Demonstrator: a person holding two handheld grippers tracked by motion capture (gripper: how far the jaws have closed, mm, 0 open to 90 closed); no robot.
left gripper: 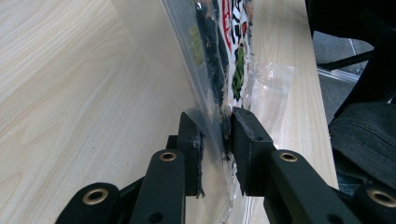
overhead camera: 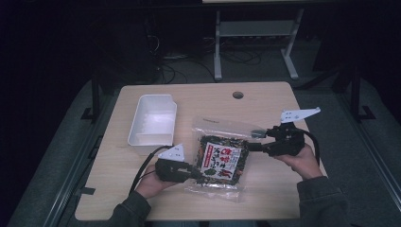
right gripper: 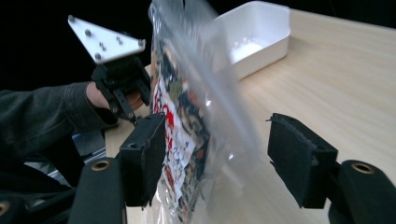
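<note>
Item: clear plastic snack bag [overhead camera: 219, 158] with a white, red and green printed label, held over the centre of the light wood worktop [overhead camera: 265, 101]. In the high view we see its long axis running from the upper middle of the frame down toward the lower middle, the transparent sealed end toward the top and the dark contents toward the bottom. The label carries red and black characters; we cannot read them at this size.

Left gripper [overhead camera: 196, 171]: at lower centre-left of the high view, held in the person's left hand [overhead camera: 151, 182]. In the left gripper view we see its jaws pressed onto the bag's clear lower edge [left gripper: 219, 140], the film pinched between them, the bag standing edge-on and rising toward the top of that frame.

Right gripper [overhead camera: 253, 140]: at centre-right of the high view, held in the right hand [overhead camera: 302, 163]. In the right gripper view its jaws stand spread, the bag [right gripper: 196, 116] between them, close against the left-of-frame jaw and apart from the other; the film is blurred.

Also present: white rectangular bin [overhead camera: 152, 123], upper left of the bag on the worktop, long axis running up-frame.
</note>
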